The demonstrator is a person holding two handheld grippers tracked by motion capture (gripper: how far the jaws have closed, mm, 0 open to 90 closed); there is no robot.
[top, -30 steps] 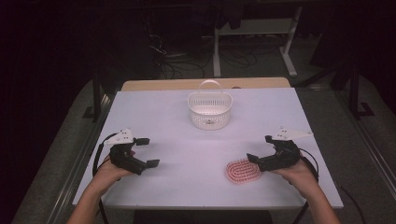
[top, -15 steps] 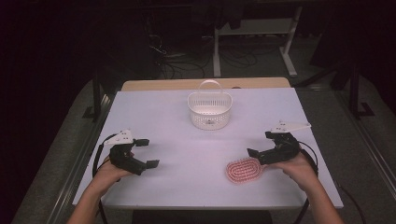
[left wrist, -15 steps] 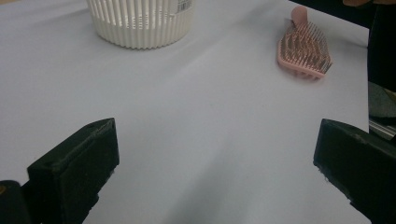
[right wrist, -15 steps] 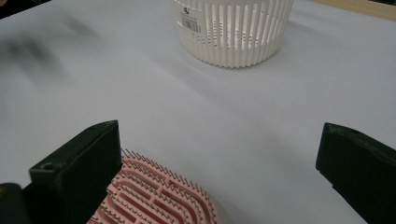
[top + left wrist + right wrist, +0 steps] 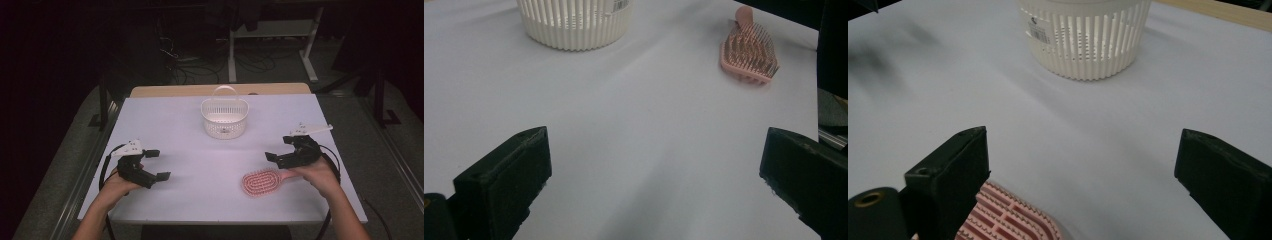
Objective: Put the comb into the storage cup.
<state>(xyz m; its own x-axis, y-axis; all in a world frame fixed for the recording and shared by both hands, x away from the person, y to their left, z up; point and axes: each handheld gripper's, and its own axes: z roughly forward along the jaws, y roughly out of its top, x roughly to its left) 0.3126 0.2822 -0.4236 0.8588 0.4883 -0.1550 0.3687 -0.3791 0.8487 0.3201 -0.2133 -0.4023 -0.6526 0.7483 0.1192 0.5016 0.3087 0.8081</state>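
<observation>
right claw point(image 5: 276, 154) hovers level above pink hairbrush point(image 5: 261, 182), jaws wide, just narrowing.

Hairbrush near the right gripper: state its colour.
Pink hairbrush, bristles up, clearest in the left gripper view.

The basket point(image 5: 225, 118) looks like ribbed white plastic, slightly glossy. Near it, the hairbrush point(image 5: 261, 182) is smooth pink plastic with fine bristles. The table point(image 5: 200, 150) has a matt, smooth white top, with a bare wood strip behind the basket.
</observation>
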